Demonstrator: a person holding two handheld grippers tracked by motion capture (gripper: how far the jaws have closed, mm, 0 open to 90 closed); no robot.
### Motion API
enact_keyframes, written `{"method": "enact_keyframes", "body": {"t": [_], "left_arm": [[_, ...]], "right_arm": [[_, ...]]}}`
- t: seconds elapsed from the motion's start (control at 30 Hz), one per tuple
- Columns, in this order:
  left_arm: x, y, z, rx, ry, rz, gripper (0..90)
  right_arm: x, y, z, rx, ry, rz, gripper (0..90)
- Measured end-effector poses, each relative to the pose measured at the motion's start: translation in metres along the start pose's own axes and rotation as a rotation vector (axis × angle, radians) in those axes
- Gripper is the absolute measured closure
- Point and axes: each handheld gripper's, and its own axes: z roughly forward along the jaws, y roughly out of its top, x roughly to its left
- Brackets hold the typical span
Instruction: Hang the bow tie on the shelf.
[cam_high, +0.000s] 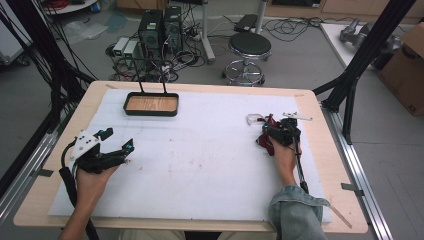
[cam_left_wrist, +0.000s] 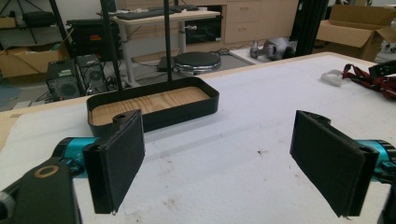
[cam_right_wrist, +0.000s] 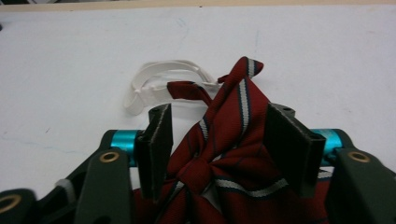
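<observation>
A dark red bow tie with white and navy stripes lies on the white mat at the right. Its white elastic strap trails out past it. My right gripper is open, one jaw on each side of the bunched cloth, and rests low on the mat over the tie. My left gripper is held near the mat's left edge, wide open with nothing between its jaws. Seen from the left gripper view, the tie and strap lie far off to the right.
A black tray with a wooden bottom and two upright black rods stands at the back left of the mat. White mat covers most of the wooden table. A stool and computers stand on the floor beyond.
</observation>
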Motion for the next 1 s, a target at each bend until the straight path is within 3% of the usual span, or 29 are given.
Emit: {"method": "enact_keyframes", "body": {"t": [0.07, 0.27, 0.4, 0.53, 0.57, 0.63, 0.77, 0.87, 0.9, 1.0], "left_arm": [[-0.001, 0.000, 0.001, -0.002, -0.002, -0.001, 18.2], [-0.001, 0.000, 0.002, 0.001, -0.007, -0.006, 18.3], [-0.001, 0.000, 0.002, 0.002, -0.013, 0.002, 18.3], [0.002, -0.002, 0.001, 0.003, -0.005, -0.007, 18.3], [0.002, -0.002, 0.001, 0.003, -0.005, -0.007, 18.3], [0.001, -0.003, 0.001, 0.008, -0.005, -0.002, 18.3], [0.001, -0.003, 0.000, 0.006, -0.004, 0.004, 18.3], [0.002, -0.003, 0.000, 0.004, 0.001, -0.002, 18.3], [0.002, -0.004, 0.000, 0.006, 0.002, -0.007, 18.3], [0.000, -0.004, 0.001, 0.008, -0.003, 0.004, 18.4]], "right_arm": [[-0.002, 0.000, 0.000, 0.000, 0.003, 0.020, 45.4], [0.002, 0.003, 0.008, 0.086, -0.039, -0.017, 47.6], [0.002, 0.003, 0.009, 0.100, -0.047, -0.008, 51.0], [0.000, 0.003, 0.009, 0.100, -0.005, 0.025, 69.8], [0.000, 0.003, 0.009, 0.100, -0.005, 0.025, 69.8], [0.002, 0.004, 0.008, 0.099, 0.004, 0.022, 79.9], [0.009, 0.013, -0.004, 0.009, 0.008, -0.045, 81.7], [0.014, 0.020, -0.011, -0.029, 0.011, -0.066, 82.0], [0.019, 0.026, -0.018, -0.071, 0.017, -0.101, 82.3], [0.025, 0.034, -0.026, -0.109, 0.042, -0.126, 82.4]]}}
